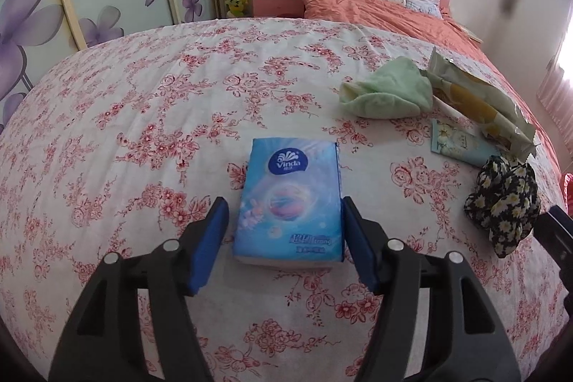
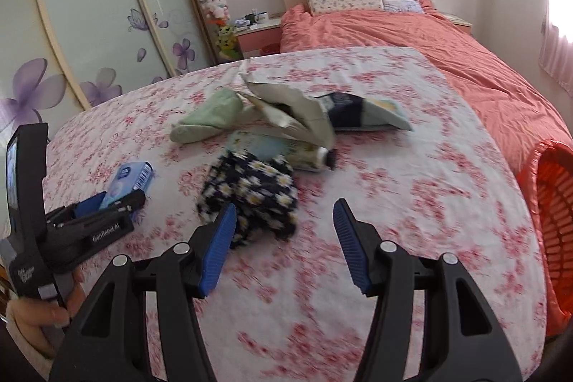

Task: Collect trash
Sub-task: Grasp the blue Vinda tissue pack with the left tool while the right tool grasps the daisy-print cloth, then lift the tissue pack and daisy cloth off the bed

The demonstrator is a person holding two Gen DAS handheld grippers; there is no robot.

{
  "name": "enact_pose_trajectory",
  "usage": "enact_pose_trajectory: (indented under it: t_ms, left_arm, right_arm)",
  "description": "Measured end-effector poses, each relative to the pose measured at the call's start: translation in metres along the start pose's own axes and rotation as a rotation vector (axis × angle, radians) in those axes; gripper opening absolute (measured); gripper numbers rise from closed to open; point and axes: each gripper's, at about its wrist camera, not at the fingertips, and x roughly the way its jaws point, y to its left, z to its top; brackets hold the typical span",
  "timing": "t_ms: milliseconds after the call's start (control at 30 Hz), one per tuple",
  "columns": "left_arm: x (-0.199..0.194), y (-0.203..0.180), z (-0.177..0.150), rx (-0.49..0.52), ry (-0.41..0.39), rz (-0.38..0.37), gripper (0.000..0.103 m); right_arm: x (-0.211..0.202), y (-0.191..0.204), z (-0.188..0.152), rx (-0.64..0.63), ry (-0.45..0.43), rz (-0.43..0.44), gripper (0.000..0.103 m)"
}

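A blue Vinda tissue pack (image 1: pixel 290 203) lies flat on the flowered bedspread (image 1: pixel 143 117). My left gripper (image 1: pixel 285 217) is open, its blue pads on either side of the pack's near end; the right pad looks close to touching. In the right wrist view the left gripper (image 2: pixel 107 203) and tissue pack (image 2: pixel 132 179) show at the left. My right gripper (image 2: pixel 284 221) is open and empty, just in front of a black daisy-print cloth (image 2: pixel 250 192). Behind it lie a torn pale wrapper (image 2: pixel 297 120), a tube (image 2: pixel 315 160) and a dark-and-pale packet (image 2: pixel 361 111).
A green cloth (image 1: pixel 386 92) lies at the right with the yellow-and-white wrapper (image 1: pixel 476 102), a small card (image 1: pixel 454 142) and the daisy cloth (image 1: pixel 505 199). An orange mesh basket (image 2: pixel 551 224) stands at the bed's right edge. Orange duvet, pillows and nightstand lie beyond.
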Motion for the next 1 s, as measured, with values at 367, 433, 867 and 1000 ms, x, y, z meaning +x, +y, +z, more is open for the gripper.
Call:
enact_pose_trajectory:
  t_ms: [367,433,867,1000]
  left_arm:
    - [0.0,-0.001,-0.001,0.0,0.0,0.0,0.063]
    - [0.0,-0.001,-0.001,0.0,0.0,0.0,0.063]
    - [0.0,-0.001,-0.001,0.001,0.0,-0.001,0.063]
    - [0.0,-0.001,-0.001,0.001,0.0,0.0,0.063]
  right_arm:
    - [0.032,0.01,0.003,0.043,0.087,0.042,0.055]
    - [0.034,0.011,0.001,0.03,0.088,0.052,0.044]
    - [-0.007,-0.053,-0.012,0.006,0.038,-0.223,0.017]
    - [-0.002,-0.07,-0.014,0.029,0.052,-0.275,0.017]
